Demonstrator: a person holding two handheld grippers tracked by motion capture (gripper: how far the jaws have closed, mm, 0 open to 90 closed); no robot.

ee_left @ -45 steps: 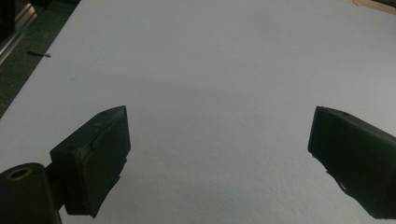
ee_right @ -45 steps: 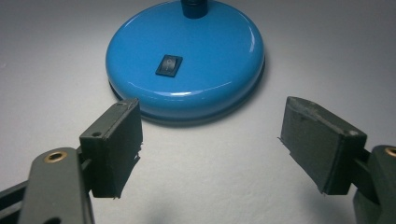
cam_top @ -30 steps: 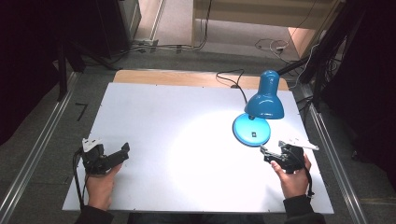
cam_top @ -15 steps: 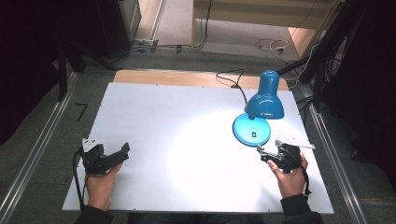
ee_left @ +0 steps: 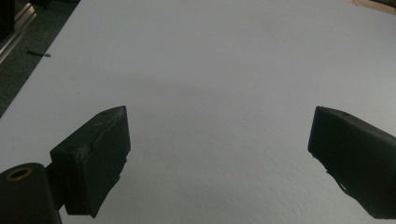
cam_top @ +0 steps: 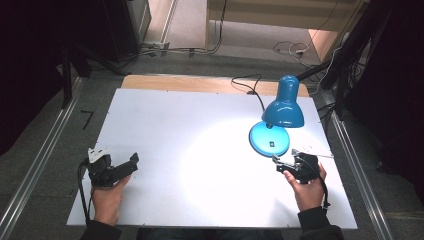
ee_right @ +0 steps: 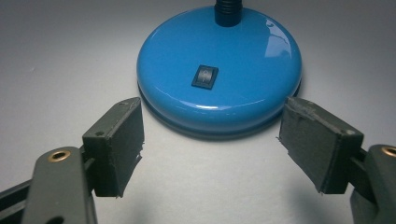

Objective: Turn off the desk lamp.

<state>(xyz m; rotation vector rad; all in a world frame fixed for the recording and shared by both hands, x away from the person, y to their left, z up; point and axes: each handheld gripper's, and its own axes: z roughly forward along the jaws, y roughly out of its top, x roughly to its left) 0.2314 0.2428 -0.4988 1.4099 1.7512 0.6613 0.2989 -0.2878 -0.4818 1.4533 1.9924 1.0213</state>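
at the left of the high view, the left gripper [cam_top: 112,170] sits low over the white table [cam_top: 165,125] near its front left corner, held in the person's left hand [cam_top: 107,200], a black cable trailing from it toward the table's edge. its jaws are spread wide with nothing between them; the left gripper view shows bare white table surface ahead of the jaws and a strip of grey floor [ee_left: 28,42] past the table's left edge.

in the middle, a bright pool of light [cam_top: 220,160] falls on the table, with nothing lying in it.

further right stands a blue desk lamp [cam_top: 282,107], its shade tilted down over its round blue base [cam_top: 270,139], and its black cord [cam_top: 250,85] running back over the table's far edge. just in front of the base, the right gripper [cam_top: 292,167] is held in the right hand [cam_top: 307,187], jaws released and empty, pointing at the base but apart from it.

the right gripper view brings out what the high view leaves tiny: a small black rocker switch [ee_right: 204,76] on top of the glossy base [ee_right: 219,70], the black foot of the lamp's neck [ee_right: 227,10] at the rear, and the base standing beyond the open jaws, not between them.
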